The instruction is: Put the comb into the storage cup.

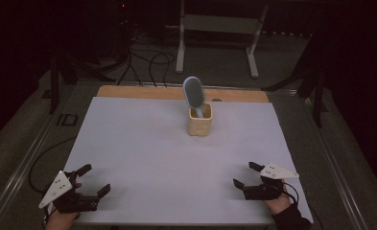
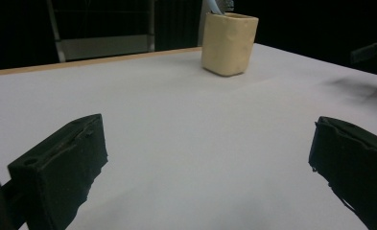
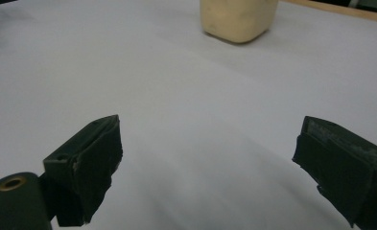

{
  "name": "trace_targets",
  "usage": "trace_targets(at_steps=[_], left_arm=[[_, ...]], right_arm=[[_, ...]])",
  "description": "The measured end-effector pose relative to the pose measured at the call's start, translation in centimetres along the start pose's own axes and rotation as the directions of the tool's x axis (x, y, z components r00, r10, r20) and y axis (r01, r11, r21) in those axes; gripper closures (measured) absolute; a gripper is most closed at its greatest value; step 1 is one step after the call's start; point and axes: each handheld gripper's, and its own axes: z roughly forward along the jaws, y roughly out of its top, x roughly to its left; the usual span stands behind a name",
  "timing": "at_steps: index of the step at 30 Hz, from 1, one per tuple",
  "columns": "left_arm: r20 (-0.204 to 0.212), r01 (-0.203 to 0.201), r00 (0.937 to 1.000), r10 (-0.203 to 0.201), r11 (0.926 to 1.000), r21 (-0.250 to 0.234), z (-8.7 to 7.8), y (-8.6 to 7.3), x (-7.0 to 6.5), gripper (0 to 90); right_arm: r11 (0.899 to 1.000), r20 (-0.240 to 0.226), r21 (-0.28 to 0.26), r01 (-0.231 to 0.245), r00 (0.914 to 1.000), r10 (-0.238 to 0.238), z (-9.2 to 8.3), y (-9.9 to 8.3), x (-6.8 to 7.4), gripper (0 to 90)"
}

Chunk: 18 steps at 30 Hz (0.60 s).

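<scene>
- The left tool [image 1: 94, 178] rests at the near left corner of the white tabletop [image 1: 143, 158], with a hand behind it at the bottom edge of the high view.
- Its jaws stand wide apart and hold nothing; the left gripper view shows bare white surface between the two black jaws.
- The right tool [image 1: 246, 174] rests at the near right corner, held by a hand in a dark sleeve [image 1: 291, 221].
- Its jaws are also spread wide and empty, with only the white sheet between them in the right gripper view.
- The cream cup [image 1: 199, 120] stands upright toward the far middle of the tabletop, well apart from both tools.
- A blue hairbrush [image 1: 194, 93] stands in the cup, handle down and head up, leaning slightly to the left in the high view.
- Seen from the left tool, the cup [image 2: 228, 44] lies ahead and a little right of the midline, far beyond the jaws.
- Seen from the right tool, the cup [image 3: 238, 18] lies ahead near the top edge, roughly on the midline between the jaws.
- Neither tool touches the cup or the hairbrush.
- The far edge of the tabletop shows a bare wooden strip [image 1: 143, 91] beyond the white sheet.
</scene>
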Motion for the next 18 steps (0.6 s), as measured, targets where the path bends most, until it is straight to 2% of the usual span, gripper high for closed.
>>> trace_targets(at_steps=[2, 6, 10, 12, 18], left_arm=[[0.000, -0.004, 1.0000, 0.004, 1.0000, 0.003, 0.0, 0.0, 0.0, 0.0], [0.001, -0.004, 1.0000, 0.004, 1.0000, 0.004, 0.0, 0.0, 0.0, 0.0], [0.002, -0.005, 1.0000, 0.005, 1.0000, 0.004, 0.0, 0.0, 0.0, 0.0], [0.003, -0.004, 1.0000, 0.004, 1.0000, 0.003, 0.0, 0.0, 0.0, 0.0], [0.004, -0.006, 1.0000, 0.006, 1.0000, 0.005, 0.0, 0.0, -0.1, 0.0]], right_arm=[[1.000, 0.000, -0.005, -0.013, 0.9999, 0.013, -0.3, -0.2, 0.0, 8.5], [1.000, 0.003, -0.006, -0.007, 1.0000, 0.007, -0.9, -0.4, 0.3, 8.5], [1.000, 0.038, -0.009, 0.007, 0.9992, -0.007, -1.6, -0.8, 0.2, 8.5], [1.000, 0.055, -0.001, 0.015, 0.9984, -0.014, -1.6, -0.9, 0.1, 8.5], [1.000, 0.043, 0.012, 0.022, 0.9988, -0.023, -0.8, -1.0, -0.1, 8.5]])
